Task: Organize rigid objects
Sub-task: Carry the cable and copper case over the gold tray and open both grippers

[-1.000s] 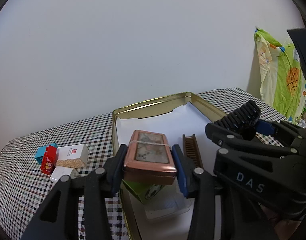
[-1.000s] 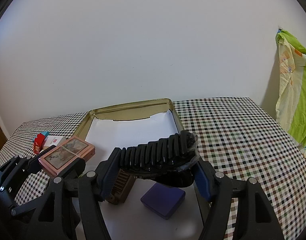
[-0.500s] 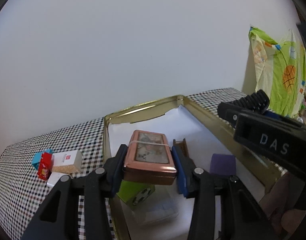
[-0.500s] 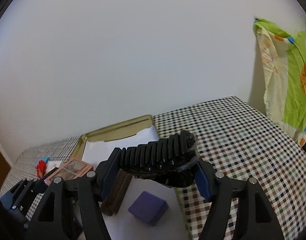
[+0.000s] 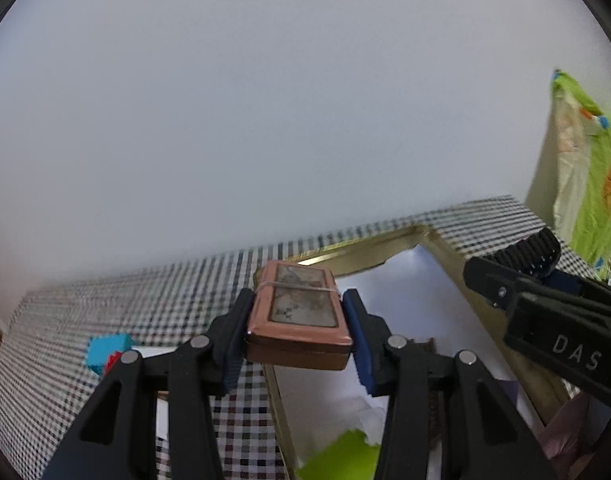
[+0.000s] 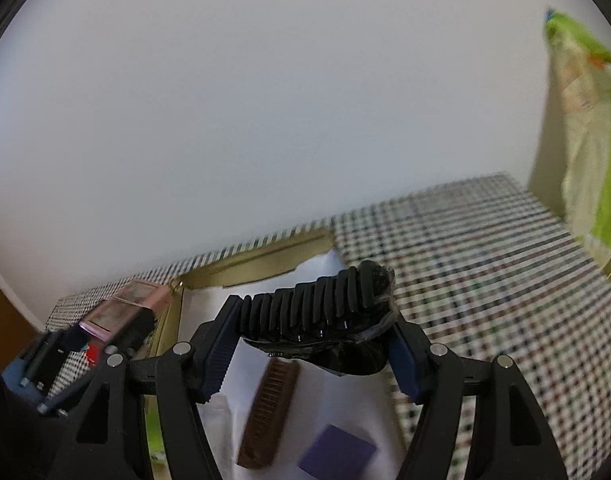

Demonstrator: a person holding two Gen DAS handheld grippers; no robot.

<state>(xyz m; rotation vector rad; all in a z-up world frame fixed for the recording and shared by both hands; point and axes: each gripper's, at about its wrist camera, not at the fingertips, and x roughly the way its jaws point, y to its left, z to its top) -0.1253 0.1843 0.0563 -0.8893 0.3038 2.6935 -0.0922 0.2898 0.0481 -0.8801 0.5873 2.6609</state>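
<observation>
Left wrist view: left gripper (image 5: pixel 297 330) clamps a copper tin (image 5: pixel 299 318), right gripper (image 6: pixel 307 346) pinches a black hair clip (image 6: pixel 321 308); comb (image 6: pixel 271 410) and purple box (image 6: pixel 337 454) already lie in the tray (image 5: pixel 445 250), small boxes (image 5: pixel 105 352) remain outside.

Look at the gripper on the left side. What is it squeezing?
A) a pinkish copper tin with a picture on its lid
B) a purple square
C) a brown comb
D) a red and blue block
A: in the left wrist view, the left gripper has its two blue pads pressed against the sides of the copper tin, held up above the checkered tablecloth.
</observation>
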